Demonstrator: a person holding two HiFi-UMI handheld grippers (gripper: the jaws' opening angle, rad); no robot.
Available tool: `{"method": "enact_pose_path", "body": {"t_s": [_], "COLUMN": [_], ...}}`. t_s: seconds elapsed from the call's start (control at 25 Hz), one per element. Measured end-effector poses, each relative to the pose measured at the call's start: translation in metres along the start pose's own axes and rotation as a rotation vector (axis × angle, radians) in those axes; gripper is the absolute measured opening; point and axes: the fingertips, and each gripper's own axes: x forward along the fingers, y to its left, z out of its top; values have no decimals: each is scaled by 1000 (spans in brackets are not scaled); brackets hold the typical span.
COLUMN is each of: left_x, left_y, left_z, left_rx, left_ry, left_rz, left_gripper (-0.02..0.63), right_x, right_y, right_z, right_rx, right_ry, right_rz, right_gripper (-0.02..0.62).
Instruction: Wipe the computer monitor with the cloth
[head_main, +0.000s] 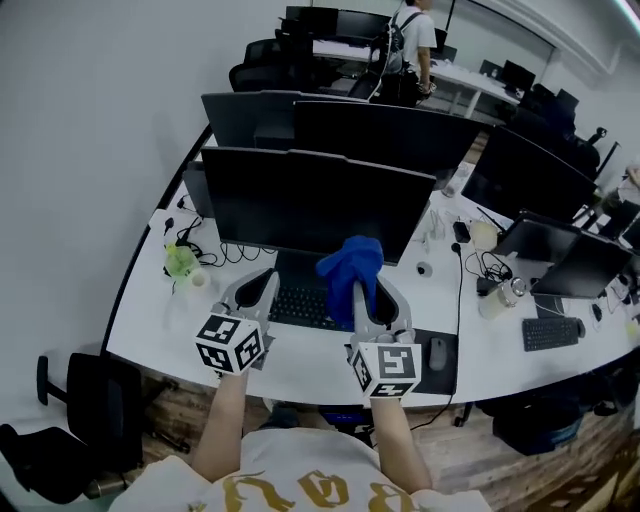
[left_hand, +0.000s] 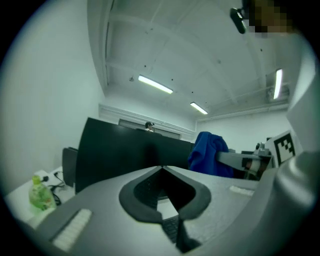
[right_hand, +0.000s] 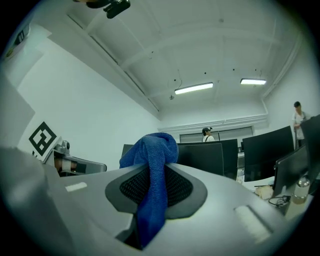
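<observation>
Nearest, the right hand-held gripper was clenched on the blue cloth, held just before the monitor but seemingly not touching it, the left hand-held gripper closed on nothing, so the wiping itself seemingly remained to do.

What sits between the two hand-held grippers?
A black keyboard lies on the white desk between the left gripper and the right gripper, which holds a blue cloth, just before the black computer monitor; the head view shows it.
</observation>
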Motion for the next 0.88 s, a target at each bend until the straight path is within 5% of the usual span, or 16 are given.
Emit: {"method": "enact_pose_path", "body": {"t_s": [0.12,0.32,0.56,0.88], "left_x": [36,79,115,131], "left_y": [13,49,75,84], "left_z": [15,43,50,64], "left_rx": [2,50,42,46], "left_ry": [28,-12,-42,-59], "left_rz": [-105,-150,-197,-232], "left_gripper": [0,0,0,0], "right_x": [38,99,145,185], "right_y": [-1,8,1,-9], "right_z": [12,32,45,71], "right_rx": [-18,-63,31,-89], "right_ry": [-19,-42,-99,-119], "right_rz": [-29,-42,-64,-123], "right_gripper": [92,94,94,94]}}
